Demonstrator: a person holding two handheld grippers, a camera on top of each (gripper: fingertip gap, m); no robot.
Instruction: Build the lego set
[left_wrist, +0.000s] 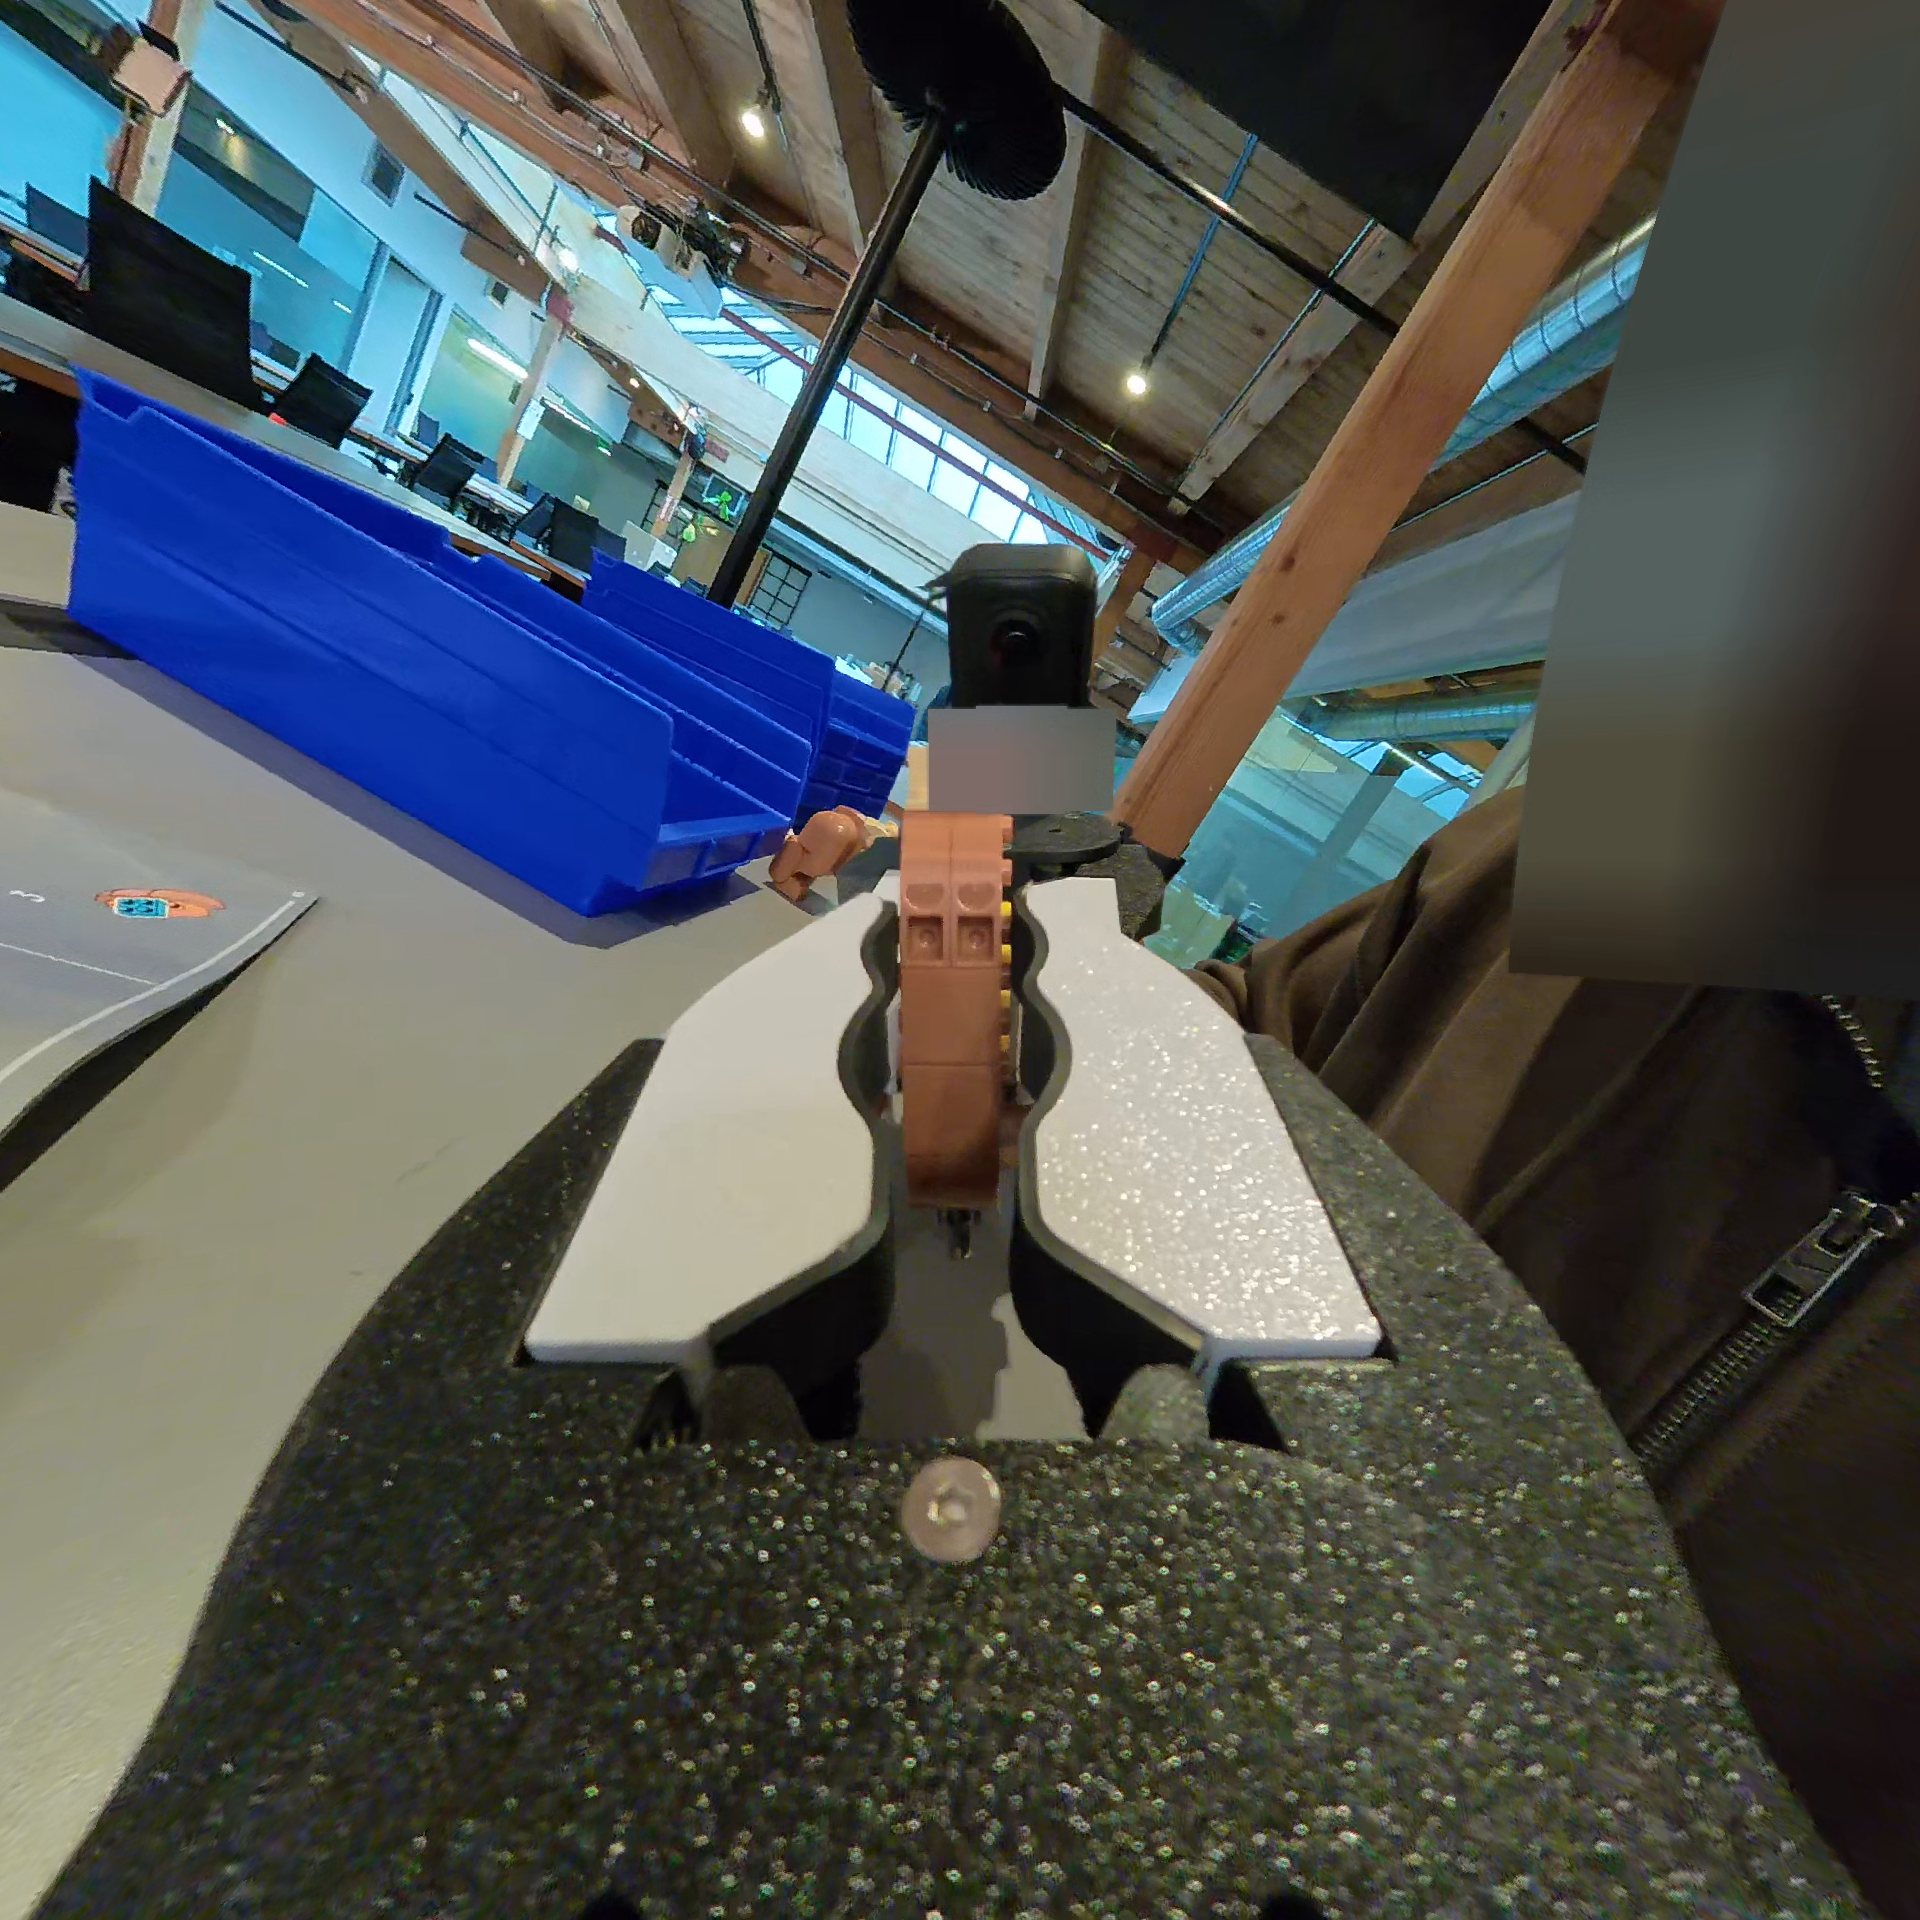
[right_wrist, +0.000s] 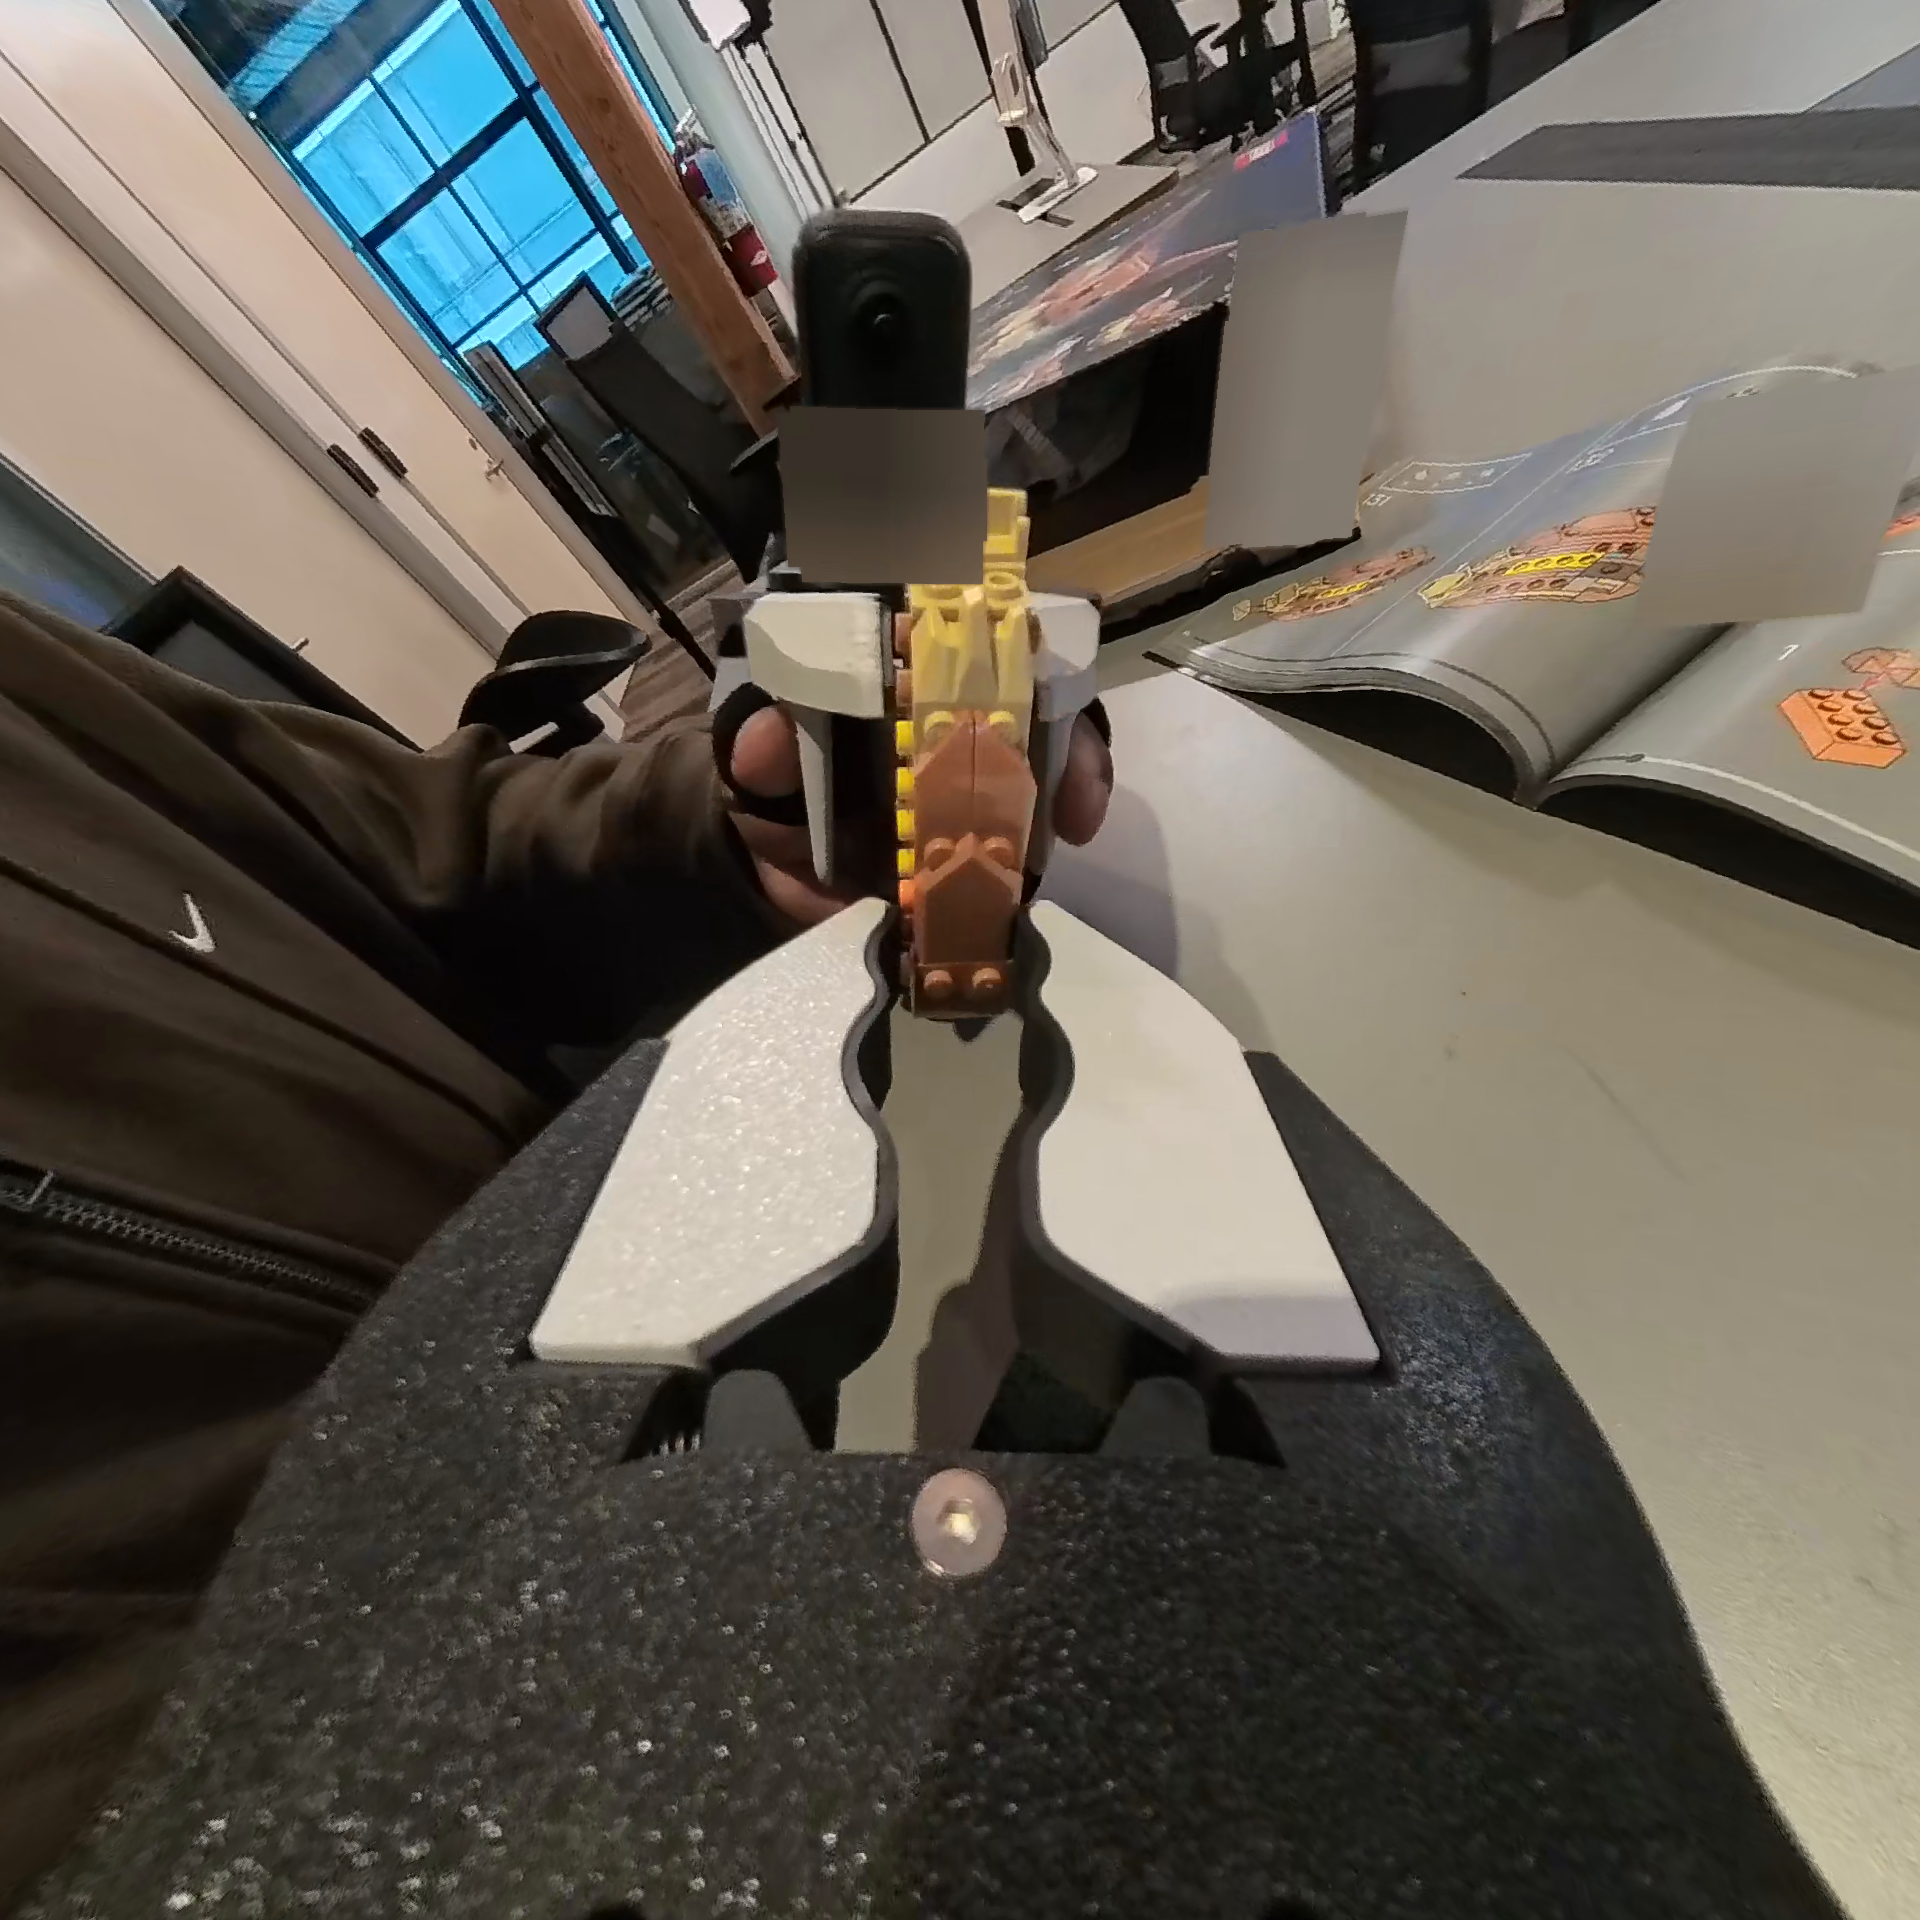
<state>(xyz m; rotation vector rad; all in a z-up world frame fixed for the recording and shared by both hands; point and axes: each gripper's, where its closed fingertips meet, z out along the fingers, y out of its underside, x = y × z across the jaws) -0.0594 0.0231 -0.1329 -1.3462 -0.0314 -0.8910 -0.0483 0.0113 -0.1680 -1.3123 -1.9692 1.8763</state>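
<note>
While both face each other | left gripper (left_wrist: 954, 935) clamps brown-yellow lego assembly (left_wrist: 951, 1029) | right gripper (right_wrist: 956, 935) pinches its other end

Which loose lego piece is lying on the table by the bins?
Start at the row of blue bins on the grey table. At their near end, just past the left gripper, lies a small tan lego piece, the only loose one there.

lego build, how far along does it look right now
Done: a brown and yellow lego sub-assembly of many bricks is already joined. In hand: both tools grip it, the left tool along its length, the right tool at one end. Left: the instruction booklet lies open and a loose brown piece waits by the blue bins.
</note>
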